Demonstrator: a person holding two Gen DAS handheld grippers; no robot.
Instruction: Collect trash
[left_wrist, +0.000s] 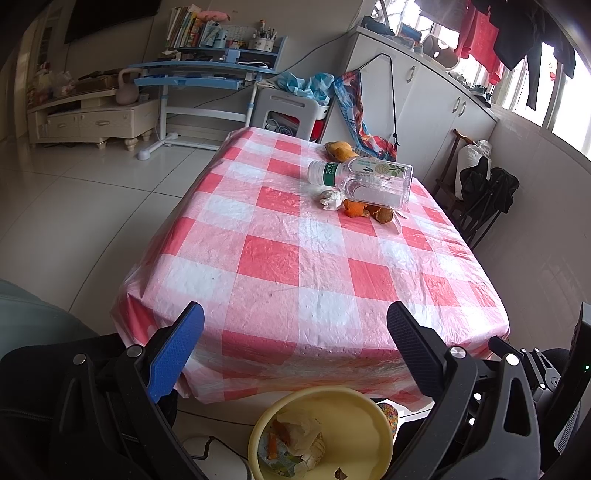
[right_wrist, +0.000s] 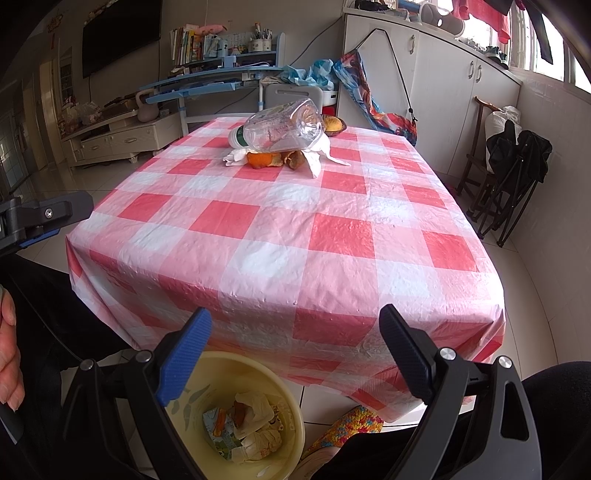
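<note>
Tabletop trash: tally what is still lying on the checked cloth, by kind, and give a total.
Clear plastic bottle, lying on its side: 1
Orange peel pieces: 2, as far as shows
Crumpled white tissue: at least 1
Bowl of yellow fruit behind the pile: 1
Total: 5
</note>
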